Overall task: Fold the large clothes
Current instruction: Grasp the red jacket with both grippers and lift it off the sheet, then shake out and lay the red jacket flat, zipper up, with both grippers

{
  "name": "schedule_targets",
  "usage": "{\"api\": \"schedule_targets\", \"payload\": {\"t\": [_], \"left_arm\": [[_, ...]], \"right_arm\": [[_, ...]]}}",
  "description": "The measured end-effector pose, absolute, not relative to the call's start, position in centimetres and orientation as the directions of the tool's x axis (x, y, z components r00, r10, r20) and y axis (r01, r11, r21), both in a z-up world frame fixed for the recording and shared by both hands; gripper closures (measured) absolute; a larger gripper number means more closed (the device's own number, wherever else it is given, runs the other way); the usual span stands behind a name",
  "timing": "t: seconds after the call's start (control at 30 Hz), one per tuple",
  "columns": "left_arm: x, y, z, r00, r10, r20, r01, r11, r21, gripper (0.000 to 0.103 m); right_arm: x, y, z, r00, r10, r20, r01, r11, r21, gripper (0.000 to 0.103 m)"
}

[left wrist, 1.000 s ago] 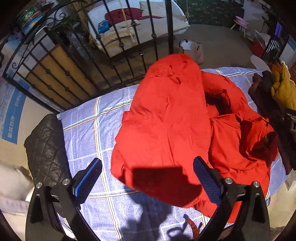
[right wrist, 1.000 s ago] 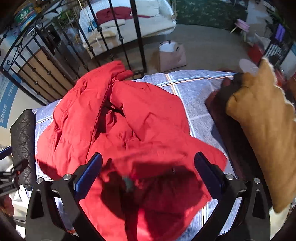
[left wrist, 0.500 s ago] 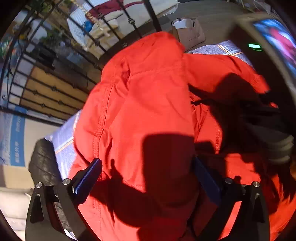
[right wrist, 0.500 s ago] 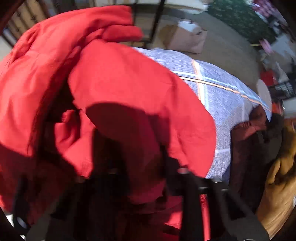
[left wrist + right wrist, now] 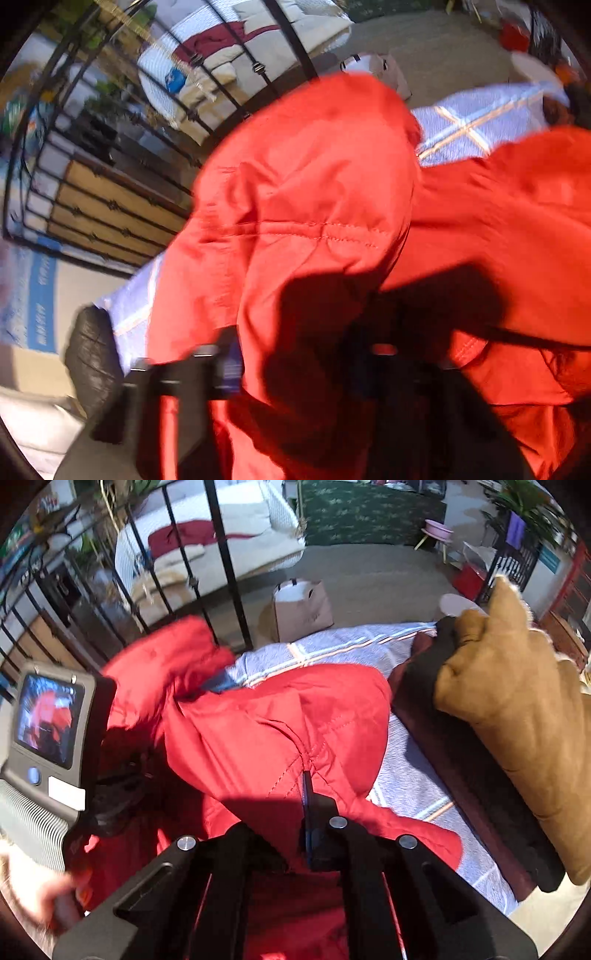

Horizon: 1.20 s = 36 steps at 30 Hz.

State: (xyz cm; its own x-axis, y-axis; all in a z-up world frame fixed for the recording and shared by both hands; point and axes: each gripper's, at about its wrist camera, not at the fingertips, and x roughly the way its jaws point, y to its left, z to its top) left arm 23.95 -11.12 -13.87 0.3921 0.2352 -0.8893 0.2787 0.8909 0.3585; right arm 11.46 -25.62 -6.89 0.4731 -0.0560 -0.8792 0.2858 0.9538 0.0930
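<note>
A red quilted jacket [image 5: 280, 720] lies bunched on a bed with a lilac checked sheet [image 5: 413, 786]. My right gripper [image 5: 306, 786] is shut on a pinch of the jacket's fabric and lifts it. In the left wrist view the jacket [image 5: 314, 206] fills most of the frame and is raised. My left gripper [image 5: 295, 369] sits under the fabric with a thick fold between its fingers; the frame is blurred and the right finger is in shadow. The left gripper's body with its small screen [image 5: 48, 720] shows at the left of the right wrist view.
A black iron bed rail [image 5: 225, 565] stands behind the jacket. A tan coat [image 5: 517, 709] on dark clothes lies on the bed's right side. A black quilted garment [image 5: 92, 354] lies at the left edge. A paper bag [image 5: 303, 609] stands on the floor beyond.
Both grippers went down from above the jacket onto it. The right gripper closed on the fabric and lifted it; the left narrowed around a fold and raised it.
</note>
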Motion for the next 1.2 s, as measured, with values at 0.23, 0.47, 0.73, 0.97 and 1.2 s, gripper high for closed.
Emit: {"api": "schedule_targets", "payload": {"t": [0.23,0.47,0.73,0.97,1.2], "left_arm": [[21.1,0.6,-4.9,0.500,0.085,-0.862,0.099,0.983,0.155,0.091],[16.1,14.8,3.3,0.612,0.232,-0.756,-0.163,0.973,0.166,0.093],[11.0,26.9,8.3,0.623,0.472,-0.624,-0.477,0.861,0.175,0.093],[8.8,33.9,-0.1,0.352,0.529,-0.772,-0.555,0.782,0.282,0.054],[0.9,33.2,-11.8,0.098,0.526,-0.845,-0.556,0.733,0.392,0.024]], "right_arm": [[8.8,-26.8,-2.1,0.539,-0.054,-0.841,0.274,0.955,0.115,0.098],[6.3,-25.3,2.8,0.612,-0.063,-0.789,0.228,0.969,0.099,0.099],[3.8,-25.5,8.6,0.740,-0.123,-0.661,0.222,0.973,0.067,0.099],[3.8,-26.5,3.4,0.572,-0.159,-0.805,0.251,0.968,-0.013,0.061],[1.3,-27.4,-9.9,0.140,-0.201,-0.969,0.274,0.949,-0.157,0.039]]}}
